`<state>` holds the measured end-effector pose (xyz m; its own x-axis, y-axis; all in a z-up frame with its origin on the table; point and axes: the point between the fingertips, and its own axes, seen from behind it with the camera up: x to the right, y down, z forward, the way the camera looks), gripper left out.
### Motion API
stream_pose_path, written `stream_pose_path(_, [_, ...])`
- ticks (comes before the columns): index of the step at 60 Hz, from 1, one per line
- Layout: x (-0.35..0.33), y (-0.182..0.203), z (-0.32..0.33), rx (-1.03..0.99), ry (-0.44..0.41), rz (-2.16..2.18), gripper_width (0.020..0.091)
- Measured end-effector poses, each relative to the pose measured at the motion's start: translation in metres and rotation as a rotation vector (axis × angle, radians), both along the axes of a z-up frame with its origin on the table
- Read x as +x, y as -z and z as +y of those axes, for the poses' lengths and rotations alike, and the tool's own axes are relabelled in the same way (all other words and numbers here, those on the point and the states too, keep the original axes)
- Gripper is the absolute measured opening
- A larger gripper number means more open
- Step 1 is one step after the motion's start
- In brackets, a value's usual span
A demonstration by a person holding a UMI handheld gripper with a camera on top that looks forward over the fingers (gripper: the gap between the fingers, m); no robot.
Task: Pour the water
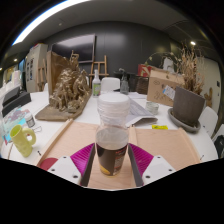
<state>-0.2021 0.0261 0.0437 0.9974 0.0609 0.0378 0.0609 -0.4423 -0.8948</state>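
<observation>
A clear plastic bottle (112, 135) with a wide white cap and a dark label stands upright between my fingers, over a tan wooden board (170, 145). My gripper (111, 152) is shut on the bottle's lower body. The left magenta pad (83, 158) and the right magenta pad (140, 158) press on its two sides. Some dark liquid shows low in the bottle. I cannot tell whether its base rests on the board or hangs just above it.
The board lies on a white table (55, 125). A green cup (22, 140) sits at the left, with a brown carved figure (70, 90) and a spray bottle (97, 82) behind. At the right are a dark bowl (187, 108) and a small yellow item (160, 127).
</observation>
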Motion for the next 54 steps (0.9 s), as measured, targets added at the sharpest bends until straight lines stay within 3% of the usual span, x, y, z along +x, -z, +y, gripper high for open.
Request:
stream_pose_path(5, [-0.002,0.002,0.009,0.011,-0.002,0.002,0.0440])
stream_pose_path(13, [-0.003,0.001,0.010,0.021,0.011,0.005,0.0379])
stream_pose_path(19, [-0.008,0.001,0.009,0.022,0.004,0.003,0.0290])
stream_pose_path(29, [-0.010,-0.010,0.006,0.023,0.028,-0.083,0.0257])
stream_pose_path(38, [-0.011,-0.046,0.000,0.049,0.068,-0.206,0.0256])
stream_pose_path(54, [-0.072,-0.130,-0.005,0.168,-0.052,-0.701,0.0255])
